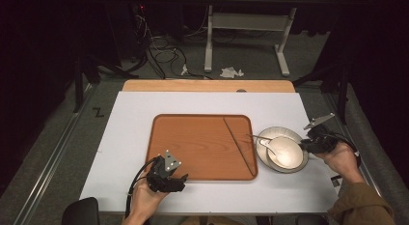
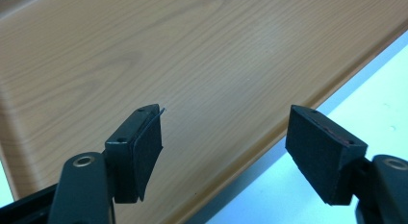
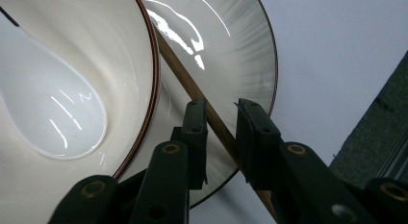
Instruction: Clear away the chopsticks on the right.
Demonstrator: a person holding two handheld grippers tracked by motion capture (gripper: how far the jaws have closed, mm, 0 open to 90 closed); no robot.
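Right gripper view has the right gripper nipping a chopstick over the plate, likely tray-bound, while the left gripper gapes empty.

Wood-grain brown tray, cream bowl, grey plate

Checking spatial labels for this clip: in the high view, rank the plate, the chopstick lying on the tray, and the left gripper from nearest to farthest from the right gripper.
1. Plate, directly left of the right gripper.
2. Chopstick on the tray, further left, along the tray's right side.
3. Left gripper, farthest, at the tray's near left edge.
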